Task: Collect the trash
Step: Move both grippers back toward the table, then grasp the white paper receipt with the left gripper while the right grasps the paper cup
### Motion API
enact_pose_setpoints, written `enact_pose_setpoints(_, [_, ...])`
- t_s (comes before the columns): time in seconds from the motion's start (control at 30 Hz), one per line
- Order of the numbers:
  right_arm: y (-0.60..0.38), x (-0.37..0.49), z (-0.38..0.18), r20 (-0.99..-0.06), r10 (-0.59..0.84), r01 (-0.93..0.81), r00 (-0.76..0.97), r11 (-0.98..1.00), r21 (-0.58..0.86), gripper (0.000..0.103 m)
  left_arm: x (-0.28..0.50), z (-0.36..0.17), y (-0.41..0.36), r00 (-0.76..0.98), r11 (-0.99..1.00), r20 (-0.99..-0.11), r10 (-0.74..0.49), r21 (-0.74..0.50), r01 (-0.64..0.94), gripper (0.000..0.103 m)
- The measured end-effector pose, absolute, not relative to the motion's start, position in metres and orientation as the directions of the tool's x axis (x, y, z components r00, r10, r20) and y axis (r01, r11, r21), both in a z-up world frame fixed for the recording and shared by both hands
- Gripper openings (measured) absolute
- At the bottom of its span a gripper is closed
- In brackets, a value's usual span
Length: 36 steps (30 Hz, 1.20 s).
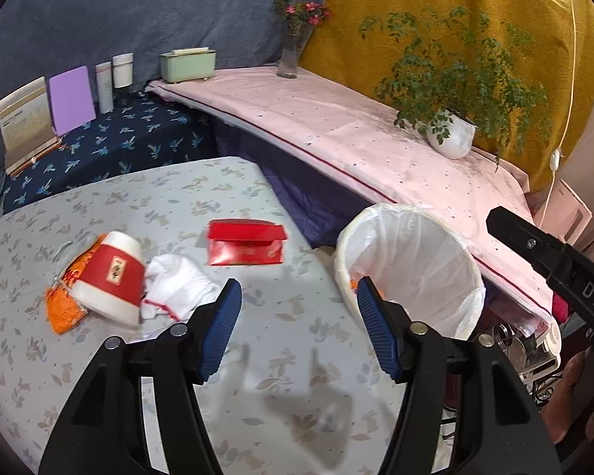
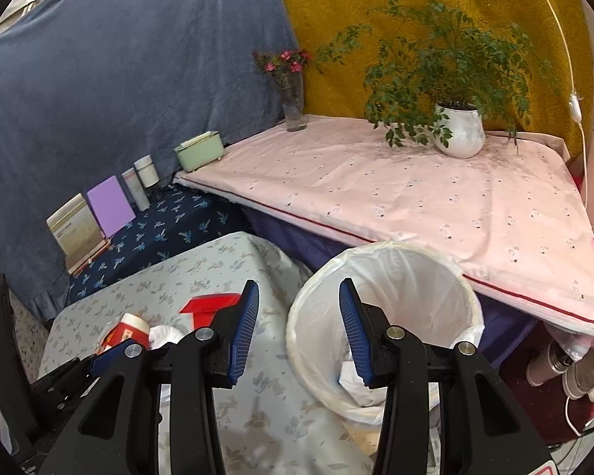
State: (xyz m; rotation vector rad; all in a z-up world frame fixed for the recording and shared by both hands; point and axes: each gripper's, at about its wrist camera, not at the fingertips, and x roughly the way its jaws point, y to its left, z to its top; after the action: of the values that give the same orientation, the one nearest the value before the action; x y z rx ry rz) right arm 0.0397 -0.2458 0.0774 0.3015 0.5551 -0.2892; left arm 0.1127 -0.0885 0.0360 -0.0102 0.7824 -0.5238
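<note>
On the floral tablecloth (image 1: 257, 356) lie a tipped red-and-white paper cup (image 1: 113, 277), an orange wrapper (image 1: 61, 310) beneath it, a crumpled white tissue (image 1: 178, 287) and a flat red box (image 1: 246, 242). A bin with a white liner (image 1: 412, 265) stands at the table's right edge. My left gripper (image 1: 299, 308) is open and empty above the table, right of the tissue. My right gripper (image 2: 299, 316) is open and empty over the bin's (image 2: 384, 316) left rim. The cup (image 2: 128, 328), tissue (image 2: 166, 334) and red box (image 2: 210, 306) show left of it.
A pink-covered shelf (image 1: 336, 130) behind the bin holds a potted plant (image 1: 451, 134), a flower vase (image 1: 293, 51) and a green box (image 1: 188, 65). A dark blue bench (image 1: 111, 146) holds cards and containers. Clutter and cables lie on the floor at right (image 1: 530, 348).
</note>
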Motion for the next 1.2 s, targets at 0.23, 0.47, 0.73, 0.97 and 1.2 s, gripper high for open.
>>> enact_pose_setpoints(0.23, [-0.219,0.048,0.064,-0.579,-0.143,0.311,0.803,0.929,0.201,0.042,0.120,0.015,-0.052,0.584,0.898,-0.702,-0.407,-0.190,0.397,0.059])
enact_pose_setpoints(0.47, [-0.200,0.062,0.047,-0.614,-0.092,0.280,0.784,0.935,0.219,0.042,0.131,-0.010,-0.022,0.576,0.914,-0.735,-0.357,-0.148,0.377,0.059])
enact_pose_setpoints(0.73, [-0.178,0.072,0.025,-0.651,-0.059,0.258,0.757,0.942,0.215,0.042,0.135,-0.037,-0.013,0.551,0.893,-0.766,-0.331,-0.066,0.444,0.059])
enact_pose_setpoints(0.97, [-0.163,0.081,0.006,-0.683,-0.029,0.244,0.730,0.944,0.220,0.042,0.144,-0.057,-0.012,0.517,0.880,-0.787,-0.337,-0.068,0.471,0.054])
enact_pose_setpoints(1.2, [-0.152,0.085,-0.012,-0.711,-0.013,0.236,0.703,0.948,0.216,0.042,0.146,-0.066,-0.018,0.474,0.864,-0.806,-0.356,-0.090,0.495,0.026])
